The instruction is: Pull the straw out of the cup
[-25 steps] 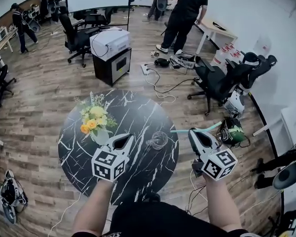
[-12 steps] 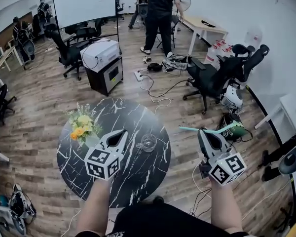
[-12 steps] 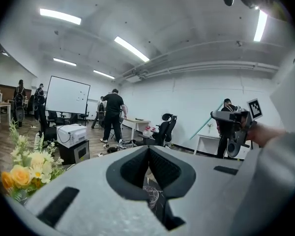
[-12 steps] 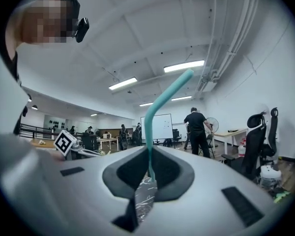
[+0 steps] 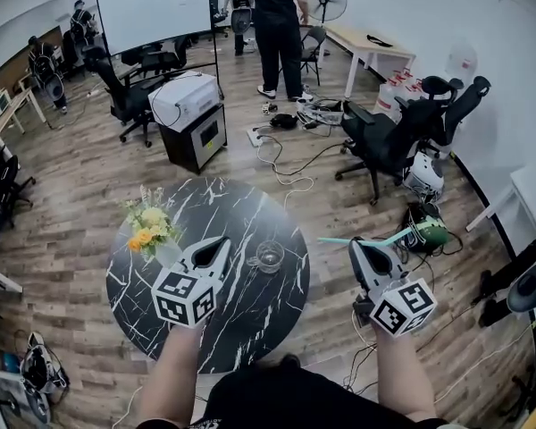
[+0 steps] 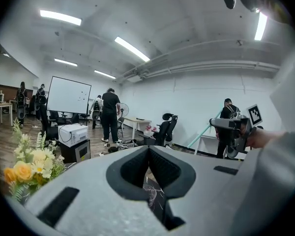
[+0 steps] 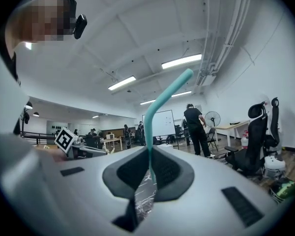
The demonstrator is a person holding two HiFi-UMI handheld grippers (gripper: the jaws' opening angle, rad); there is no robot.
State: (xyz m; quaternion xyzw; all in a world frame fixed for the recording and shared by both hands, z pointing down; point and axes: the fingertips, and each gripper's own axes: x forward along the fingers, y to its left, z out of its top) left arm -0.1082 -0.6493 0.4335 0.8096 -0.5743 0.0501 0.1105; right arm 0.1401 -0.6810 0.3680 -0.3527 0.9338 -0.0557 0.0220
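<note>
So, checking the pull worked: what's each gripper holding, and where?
Right gripper pinches the straw on its straight part, below the bend. Left gripper holds nothing.

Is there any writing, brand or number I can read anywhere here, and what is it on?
No words or numbers are readable.
Whiteboard: a few dark specks, too small to read.
Left gripper and right gripper: their cubes bear black-and-white square patterns, no letters.

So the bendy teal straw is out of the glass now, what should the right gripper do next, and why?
Probably carry the bendy teal straw over the round black marble table and lay it down. The right gripper is shut on it beyond the table's right edge, above the floor, and the clear glass cup holds no straw.
</note>
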